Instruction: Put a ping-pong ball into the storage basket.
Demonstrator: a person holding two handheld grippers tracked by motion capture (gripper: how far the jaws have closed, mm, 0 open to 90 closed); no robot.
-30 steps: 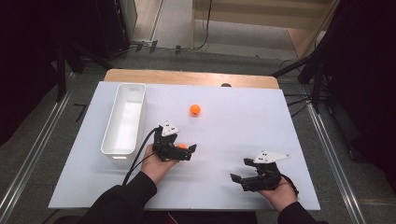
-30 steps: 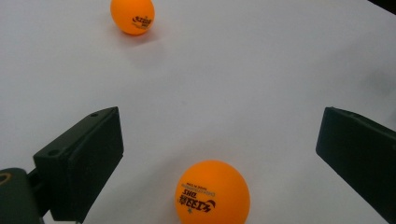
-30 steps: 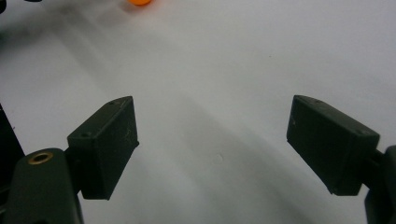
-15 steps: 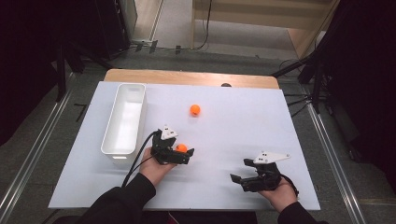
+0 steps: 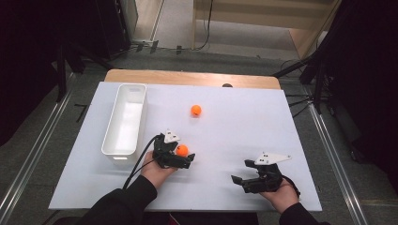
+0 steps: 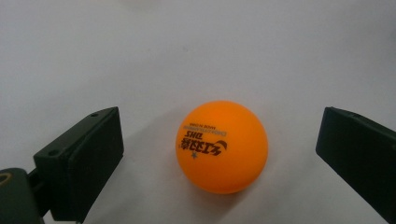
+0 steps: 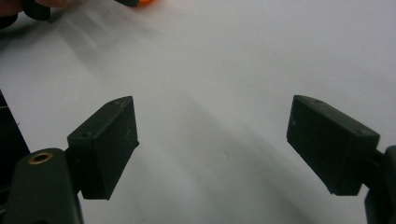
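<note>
An orange ping-pong ball with black print rests on the white table sheet between the jaws of my left gripper. The jaws stand wide apart on either side of the ball and do not touch it. A second orange ball lies farther back, near the table's middle. My right gripper is held low at the front right, open, with bare white sheet between its jaws.
A long white bin stands on the left side of the table, just behind my left hand. A wooden edge runs along the far side. Dark stands and cables sit beyond the table at right.
My left gripper has shifted slightly, keeping the near ball between its jaws. The right gripper has stayed in place.
</note>
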